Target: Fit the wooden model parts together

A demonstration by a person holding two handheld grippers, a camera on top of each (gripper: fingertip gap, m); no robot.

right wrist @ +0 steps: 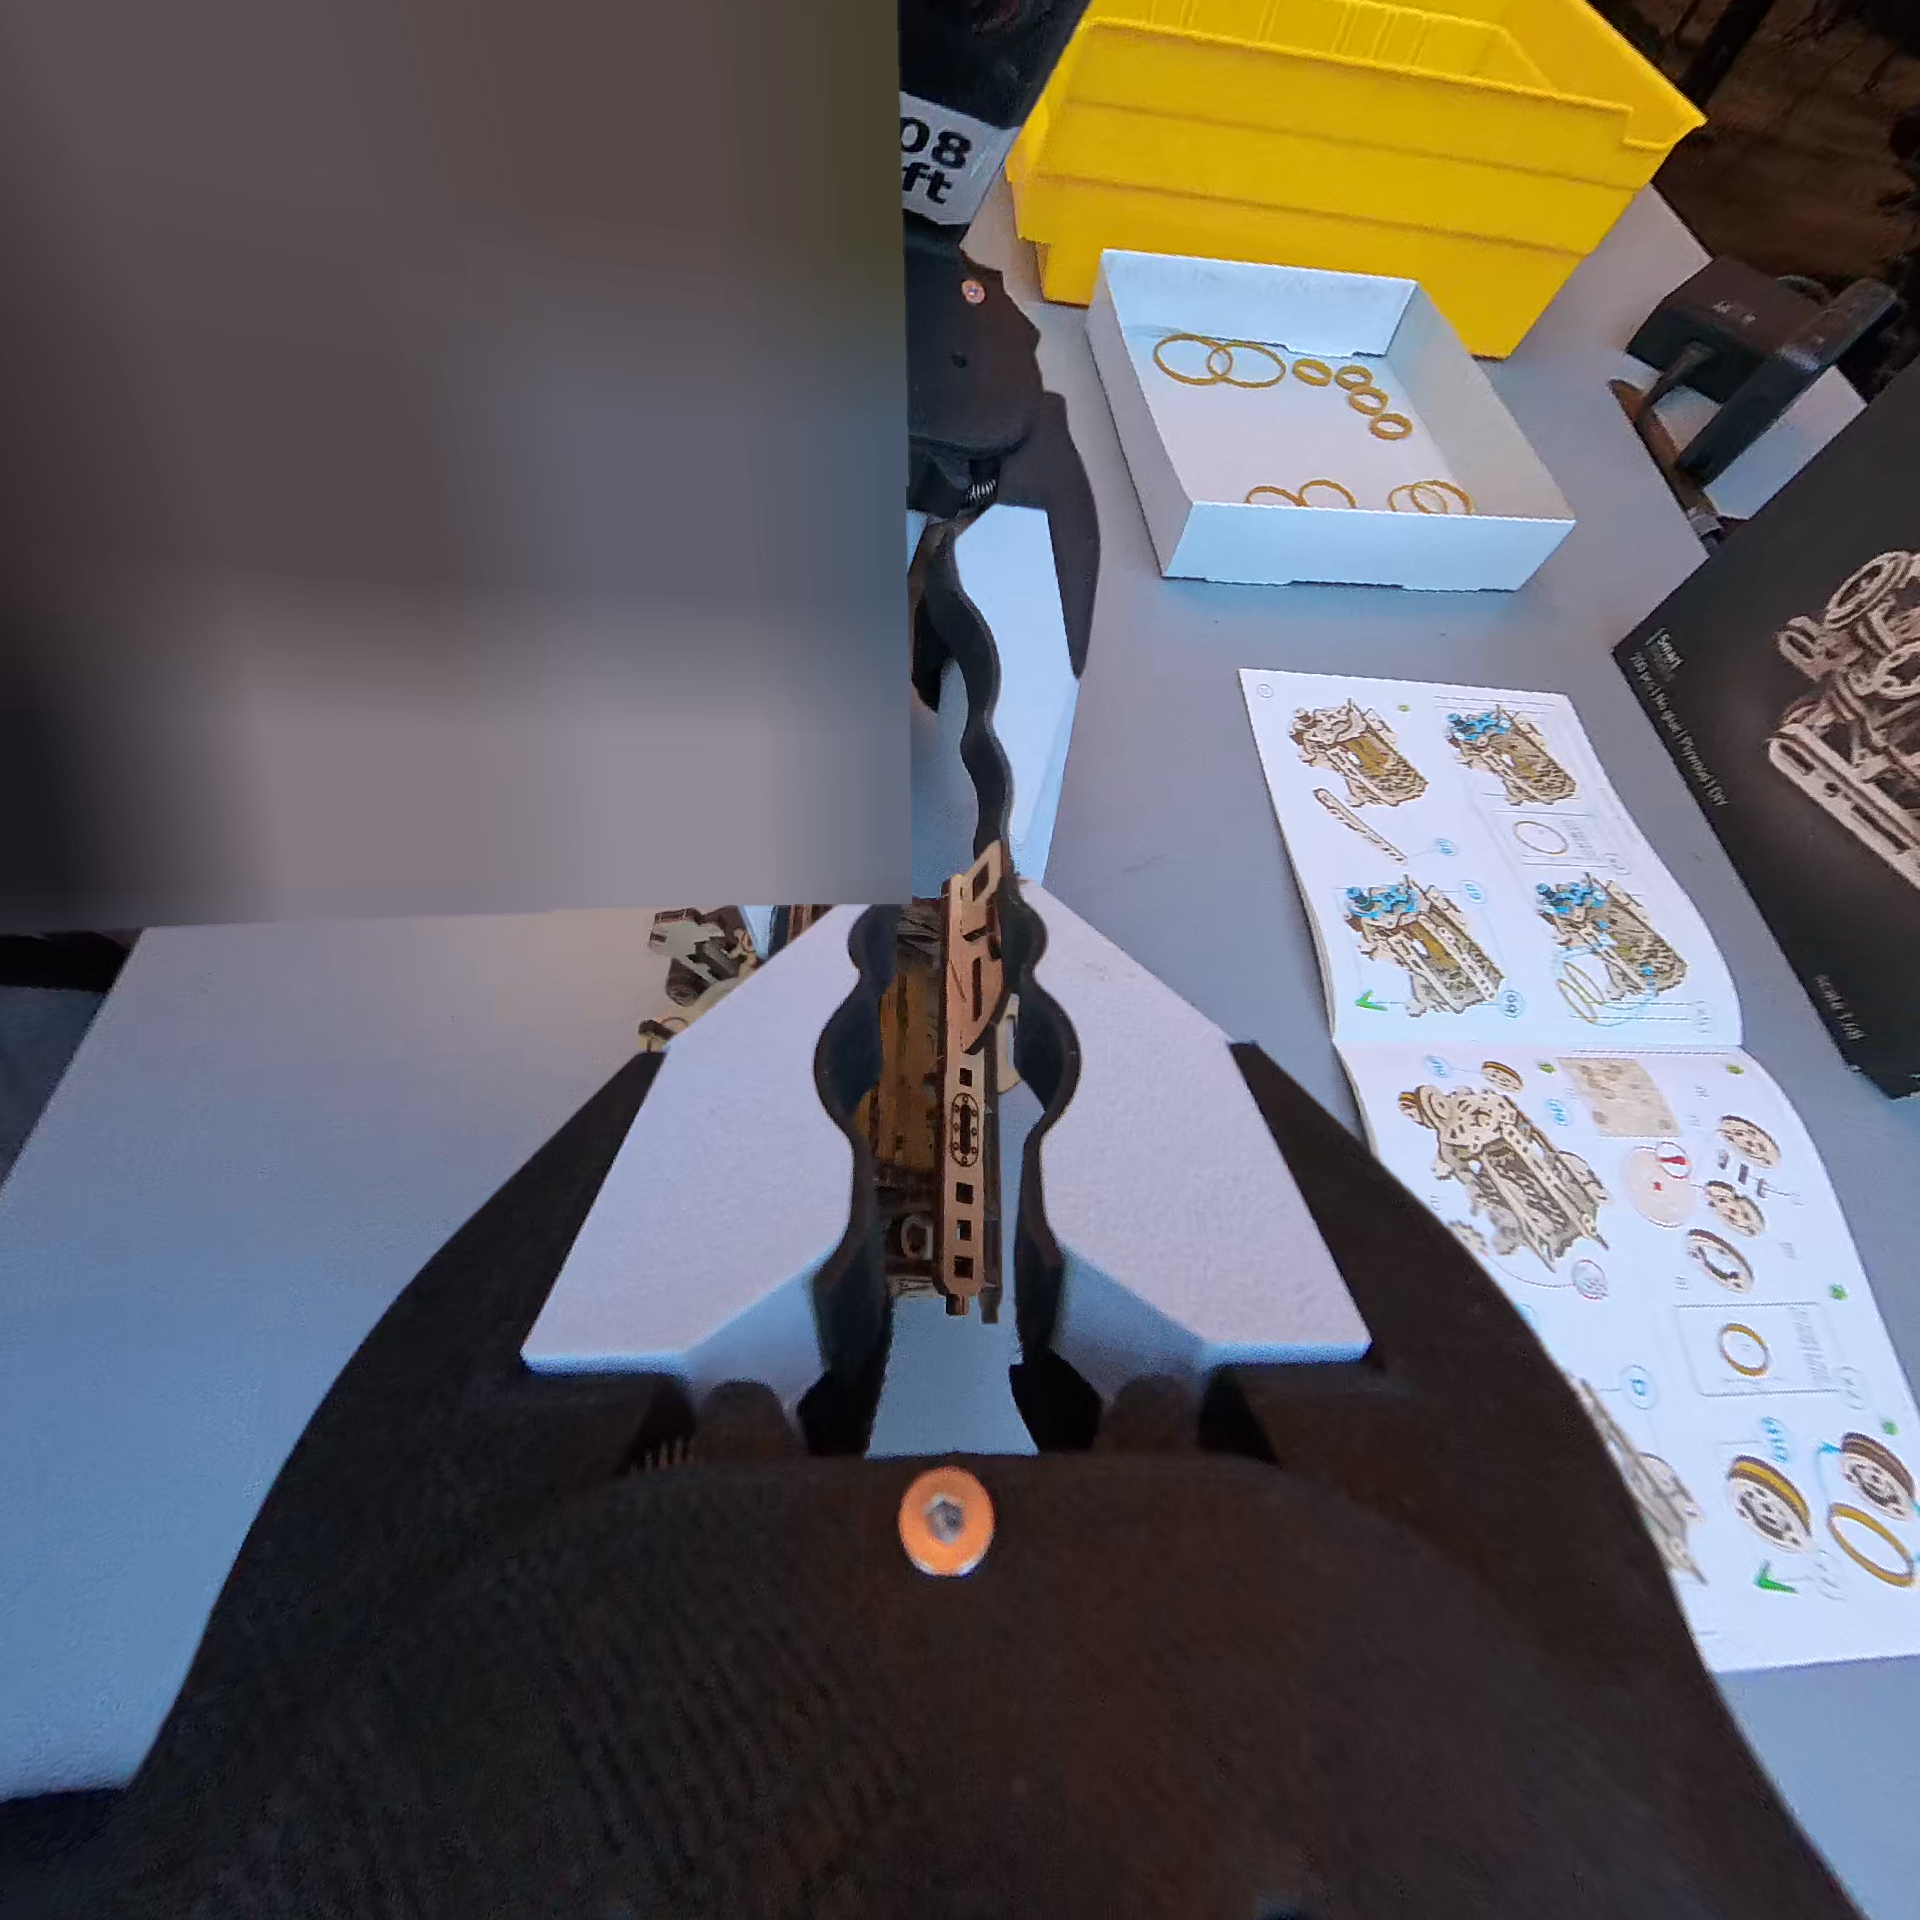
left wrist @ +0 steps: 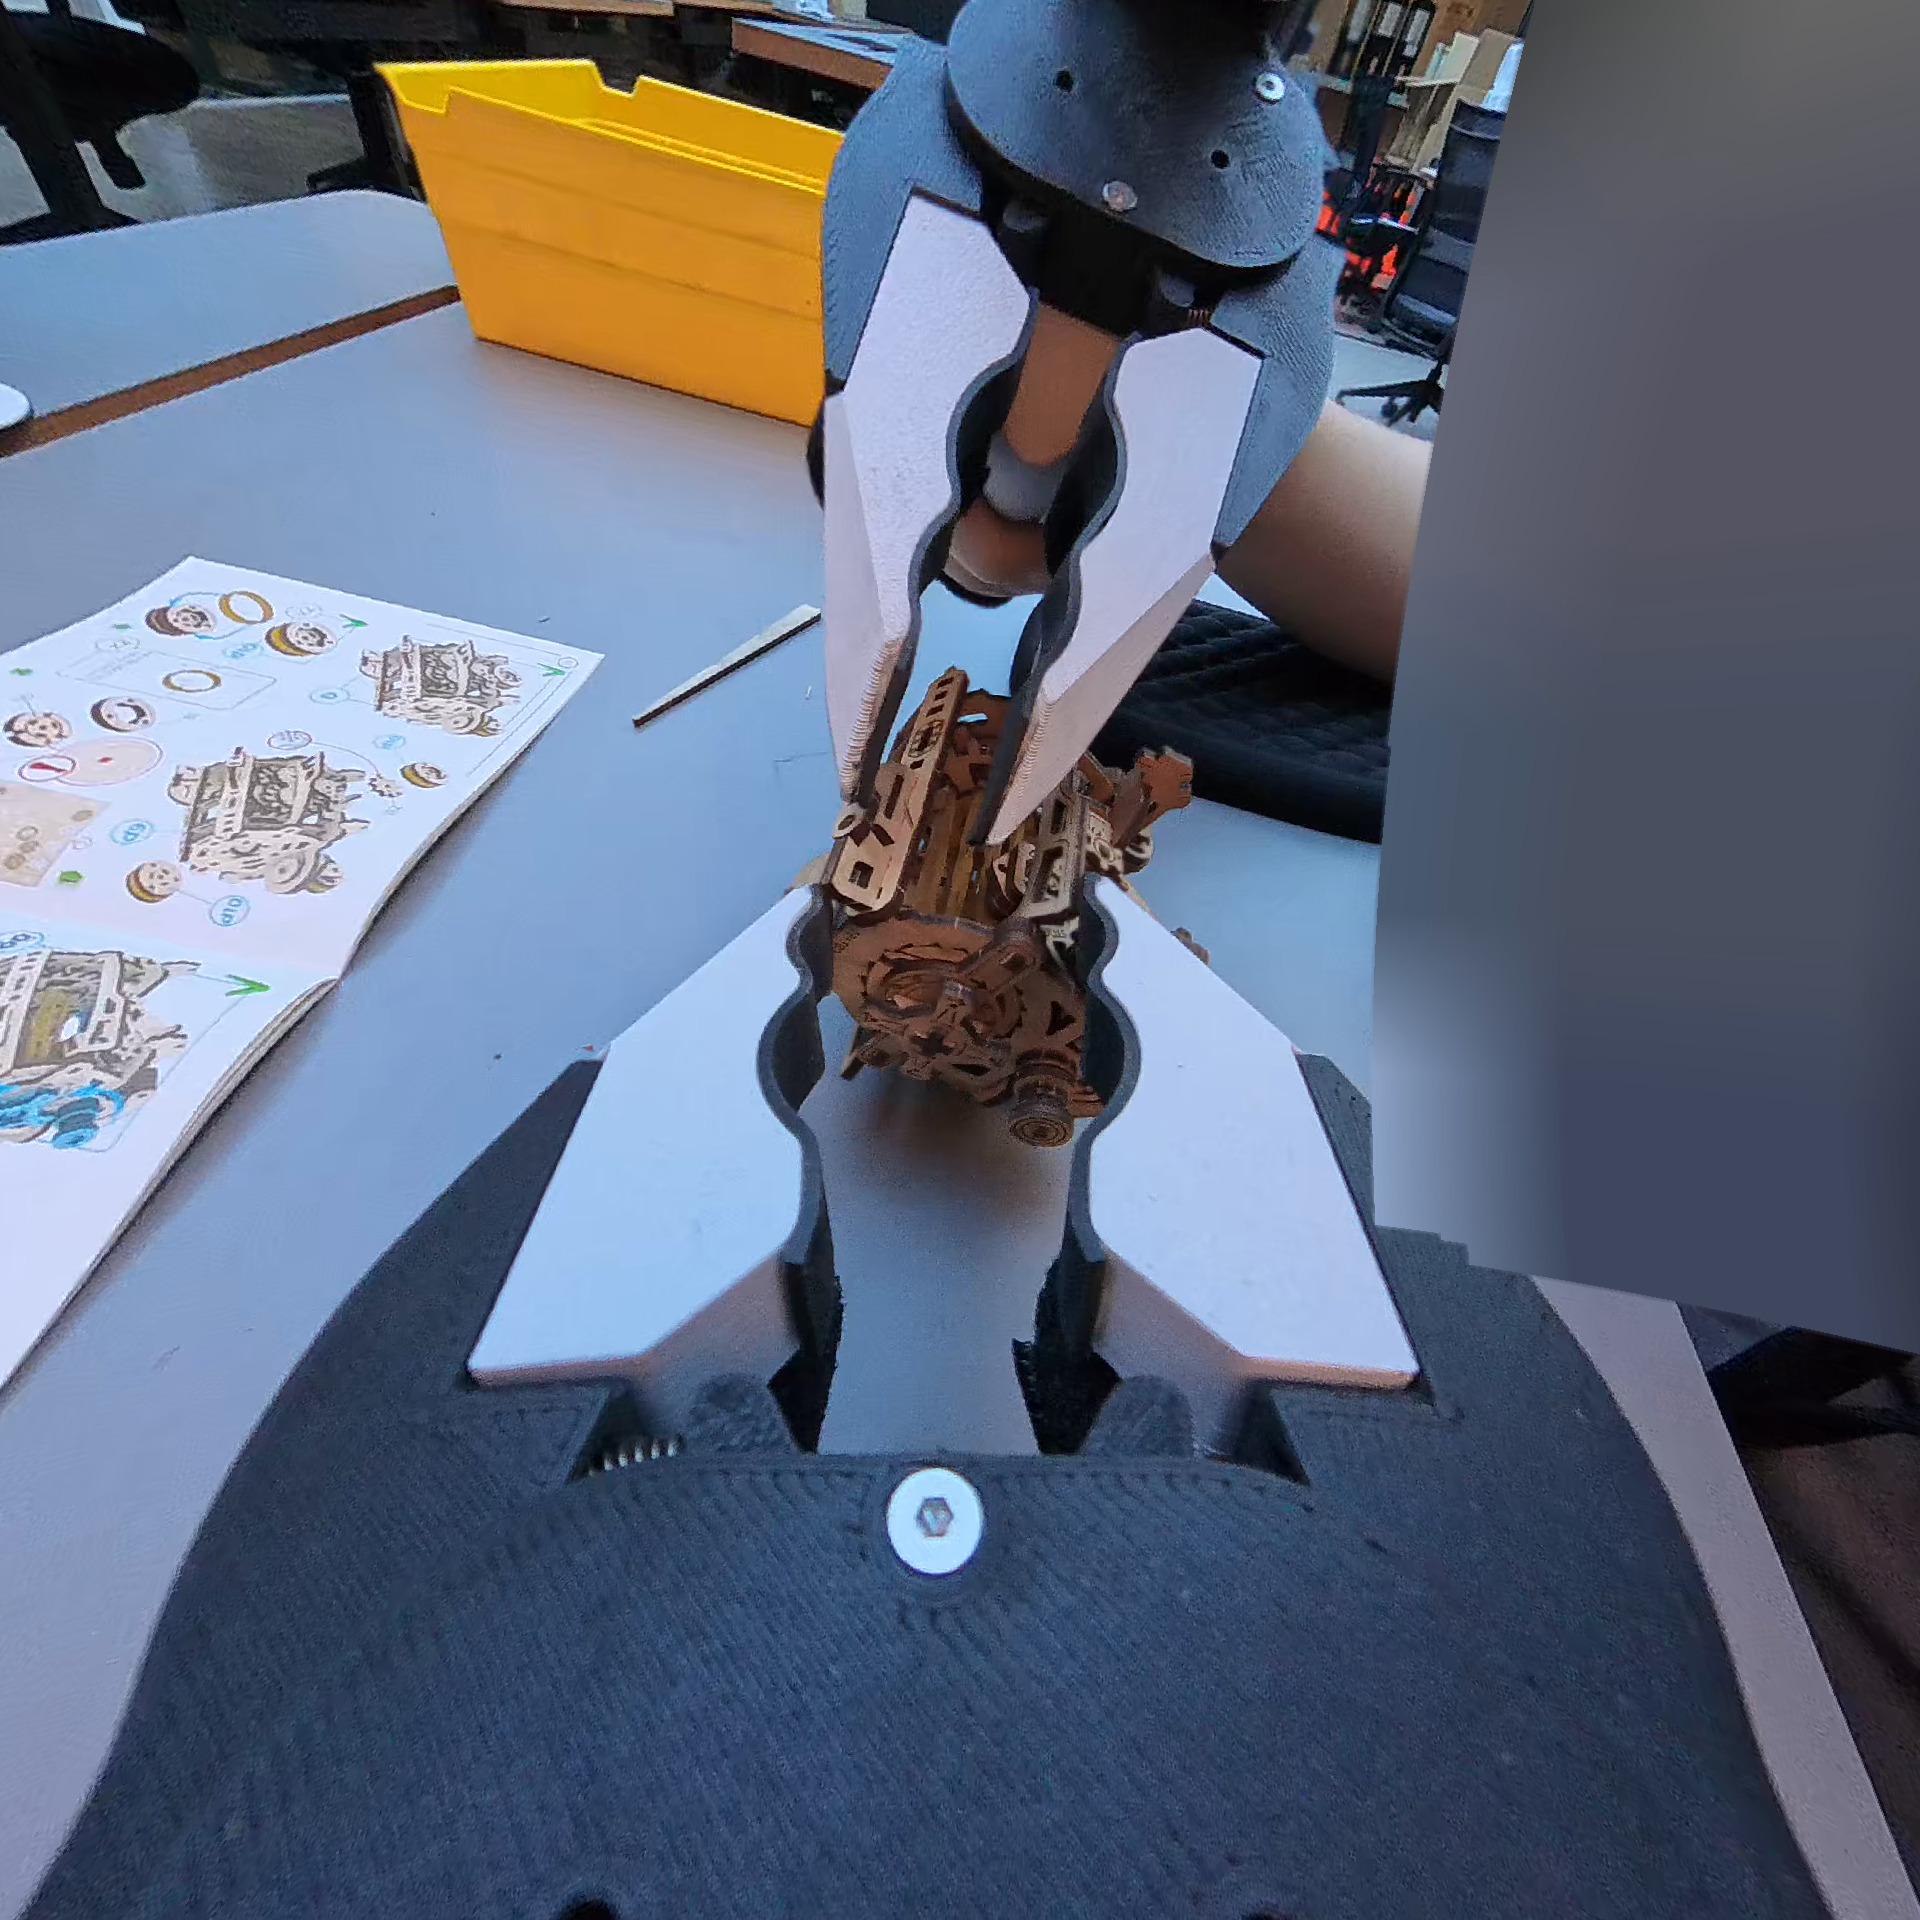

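Wooden model (left wrist: 961, 935) held above grey table (left wrist: 520, 499), between both grippers. Left gripper (left wrist: 951, 914) clamps its lower body from both sides. Right gripper (left wrist: 920, 805), coming from above, pinches the upper frame, jaws nearly closed. Booklet (left wrist: 239, 769) lies leftward.

Both grippers were black, ridged 3D-printed plastic. The left gripper (left wrist: 951, 914) carried pale grey finger plates with wavy black inner edges — a silver hex screw (left wrist: 933, 1520) sat at its base. The right gripper (right wrist: 940, 914) matched — coppery-tinted screw (right wrist: 945, 1522).
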